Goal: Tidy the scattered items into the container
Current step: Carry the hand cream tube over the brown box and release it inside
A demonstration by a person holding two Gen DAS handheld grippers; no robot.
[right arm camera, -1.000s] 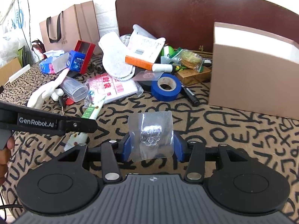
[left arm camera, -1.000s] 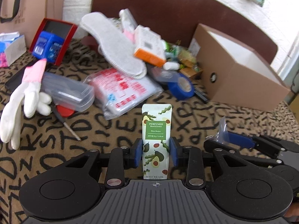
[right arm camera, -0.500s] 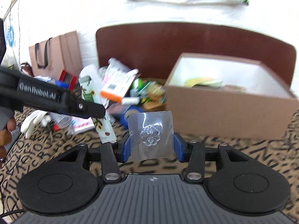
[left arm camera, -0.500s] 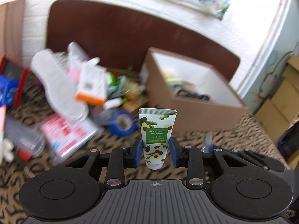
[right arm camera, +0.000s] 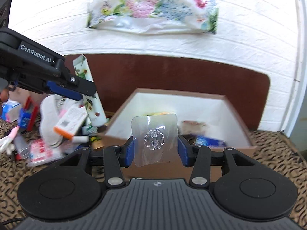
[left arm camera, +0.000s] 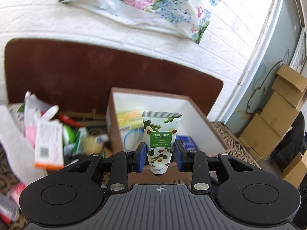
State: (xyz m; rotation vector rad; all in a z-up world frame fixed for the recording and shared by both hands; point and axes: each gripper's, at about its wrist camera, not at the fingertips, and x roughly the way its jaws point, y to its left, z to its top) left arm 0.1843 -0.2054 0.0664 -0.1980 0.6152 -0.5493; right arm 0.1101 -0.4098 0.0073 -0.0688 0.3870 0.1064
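My left gripper [left arm camera: 158, 156] is shut on a white hand cream tube [left arm camera: 160, 141] with avocado print, held upright above the table. Beyond it stands the brown cardboard box [left arm camera: 203, 118] with a white inside, several items lying in it. My right gripper [right arm camera: 155, 150] is shut on a clear adhesive hook [right arm camera: 155, 139] with a flower shape, raised in front of the same box [right arm camera: 236, 105]. In the right wrist view the left gripper [right arm camera: 80, 91] appears at upper left with the tube [right arm camera: 90, 95] slanting in its jaws.
A heap of loose items lies left of the box: a white insole [right arm camera: 49, 118], an orange-edged pack [right arm camera: 70, 122], a red-printed bag [right arm camera: 41, 150], green packets [left arm camera: 73, 136]. A brown headboard [left arm camera: 76, 76] backs the table. Cardboard boxes [left arm camera: 278, 115] are stacked at far right.
Both grippers have risen and swung right toward the box with their items held. The box's inside now shows, and the scattered pile has slid to the left of both views.
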